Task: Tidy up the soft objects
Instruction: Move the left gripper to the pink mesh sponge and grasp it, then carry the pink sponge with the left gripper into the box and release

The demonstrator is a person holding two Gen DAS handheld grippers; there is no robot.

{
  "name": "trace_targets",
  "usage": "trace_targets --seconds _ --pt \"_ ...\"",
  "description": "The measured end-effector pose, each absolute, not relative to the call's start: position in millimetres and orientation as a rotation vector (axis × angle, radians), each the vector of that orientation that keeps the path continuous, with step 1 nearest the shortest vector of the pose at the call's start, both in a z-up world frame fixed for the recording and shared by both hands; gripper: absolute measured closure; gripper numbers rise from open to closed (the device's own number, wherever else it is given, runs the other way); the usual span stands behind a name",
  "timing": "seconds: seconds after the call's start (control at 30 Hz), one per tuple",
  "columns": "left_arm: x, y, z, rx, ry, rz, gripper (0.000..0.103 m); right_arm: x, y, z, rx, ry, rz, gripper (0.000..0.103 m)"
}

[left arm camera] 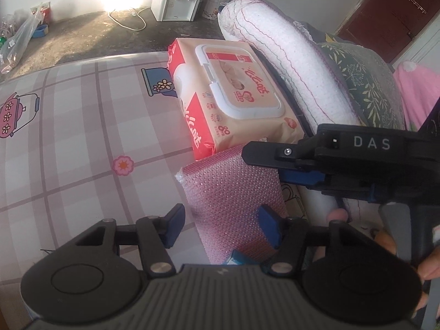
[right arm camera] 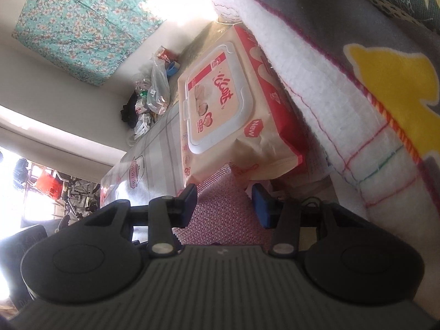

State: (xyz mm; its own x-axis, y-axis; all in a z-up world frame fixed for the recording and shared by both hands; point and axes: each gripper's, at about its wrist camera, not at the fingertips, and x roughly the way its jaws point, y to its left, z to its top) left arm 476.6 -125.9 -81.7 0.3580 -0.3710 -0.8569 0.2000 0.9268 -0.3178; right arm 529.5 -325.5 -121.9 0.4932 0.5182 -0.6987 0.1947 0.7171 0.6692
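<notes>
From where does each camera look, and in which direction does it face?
Left wrist: on the left gripper, facing down over the pink sponge pack, wipes pack and checked tablecloth; right gripper and fingers show.
Right wrist: on the right gripper, rolled sideways, facing the same packs and a white towel.
Shared: both packs, towel, tablecloth.

Between the left gripper's matt black plastic arms lies a pink sponge pack in glossy, dimpled film. Just beyond it, the wipes packet is smooth, shiny plastic with a hard white lid. Beside both, the white towel looks rough, knitted cloth.
</notes>
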Motion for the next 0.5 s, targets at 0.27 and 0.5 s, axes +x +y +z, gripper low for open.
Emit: trace_targets --seconds 0.27,0.5 --pt "463.1 -129.8 -50.8 -0.166 1.057 -0.372 0.049 516.6 -321.0 -93.2 0.771 0.988 0.217 0.067" --pt "433.6 -115.5 7.5 -0.182 0.930 -0.385 0.049 493.5 -311.9 -24.9 0.725 0.874 0.228 0.068"
